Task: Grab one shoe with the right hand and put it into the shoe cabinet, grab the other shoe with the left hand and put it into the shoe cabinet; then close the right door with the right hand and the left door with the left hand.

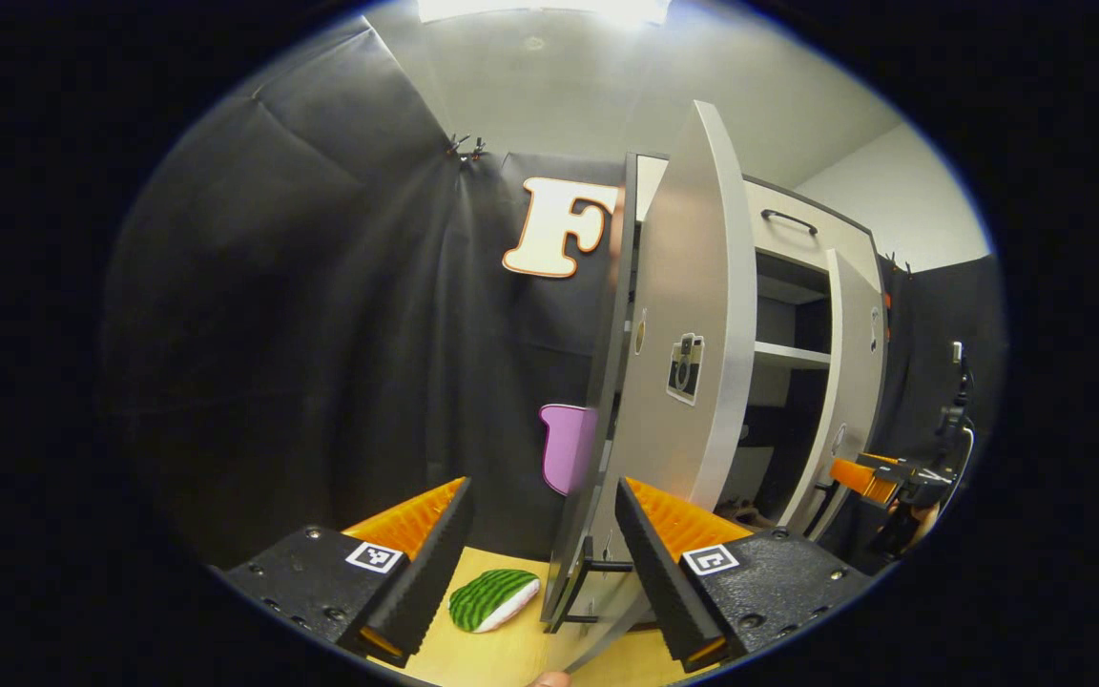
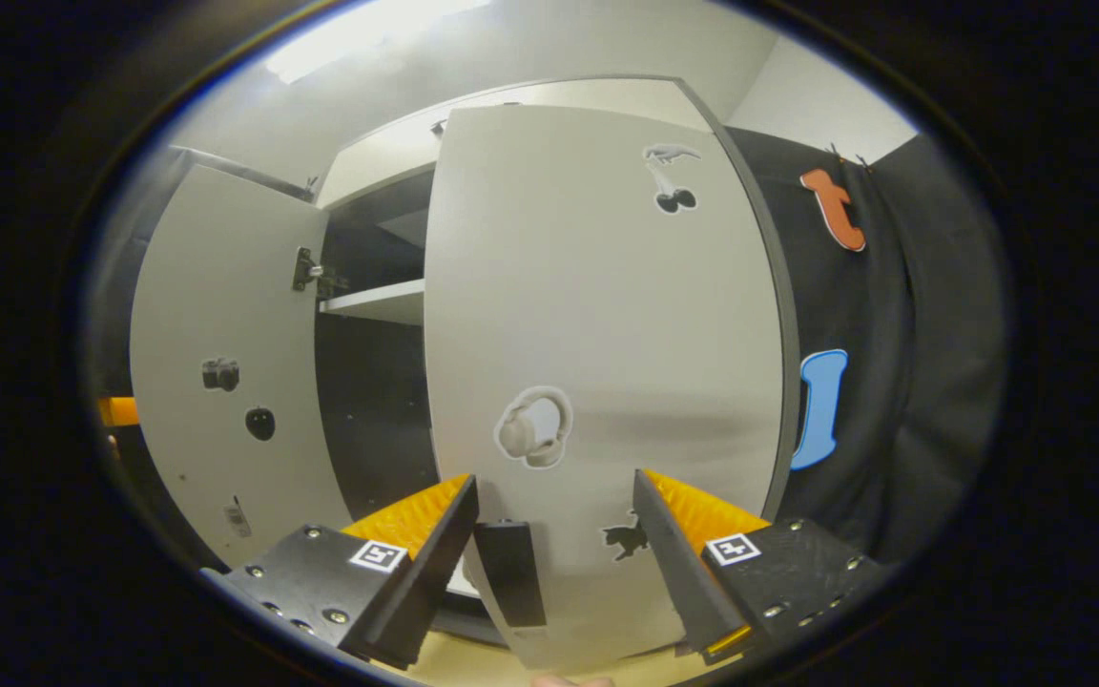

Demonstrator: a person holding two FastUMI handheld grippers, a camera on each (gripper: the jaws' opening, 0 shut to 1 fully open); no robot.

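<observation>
A: Left gripper [image 1: 542, 549] spread wide, nothing held; left door's [image 1: 678, 343] edge and handle [image 1: 580, 592] stand between its fingers, no squeeze on them.
B: Right gripper [image 2: 554, 544]?
A: Same, gaping, nothing held. In the right gripper view it faces the right door's [image 2: 597, 315] outer side, door handle [image 2: 511, 572] sits between the fingers, looks untouched. The left gripper view also catches it far off by that door [image 1: 879, 477].
B: Shoes?
A: Can't pick them out. Cabinet [image 1: 788, 315] interior is dark; something low inside in the left gripper view, too murky to call. No shoe on the table [image 1: 511, 649], just a green striped toy [image 1: 492, 599]. Judged stowed.
B: Doors?
A: Both ajar. Right door swung partway over the opening, dark gap [image 2: 373, 401] and shelf [image 2: 383, 301] showing between it and the left door [image 2: 220, 363]. Left door stands well out from the cabinet.
B: So what's left?
A: Probably both closings: right door first, then left. Late stage, not finished.
</observation>
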